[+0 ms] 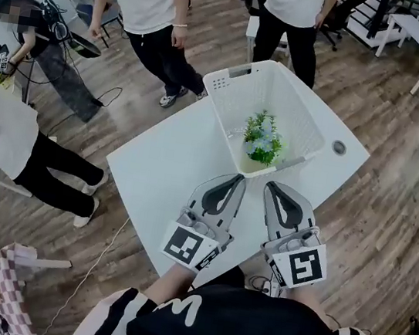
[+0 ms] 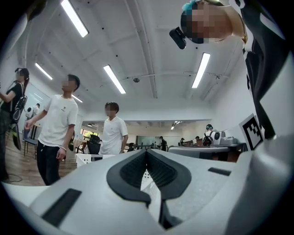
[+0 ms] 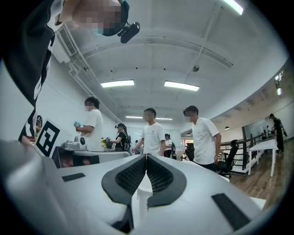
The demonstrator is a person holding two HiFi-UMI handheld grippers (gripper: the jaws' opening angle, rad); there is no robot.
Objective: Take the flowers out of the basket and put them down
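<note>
A white plastic basket (image 1: 230,89) stands on the far part of a small white table (image 1: 164,170). In it lies a bunch of green-leaved flowers with pale blue blooms (image 1: 263,138), close to the near wall. My left gripper (image 1: 237,179) and right gripper (image 1: 272,186) sit side by side above the table's near part, tips just short of the basket's near rim. Both point roughly level at the basket. In the left gripper view the left gripper (image 2: 147,152) has its dark pads pressed together, empty. The right gripper (image 3: 146,156) shows the same in the right gripper view.
Two people (image 1: 150,13) stand just beyond the table on the wooden floor, and two others (image 1: 17,150) are at the left. A round cable hole (image 1: 339,148) sits in the table's right corner. Another white table (image 1: 418,32) stands at the far right.
</note>
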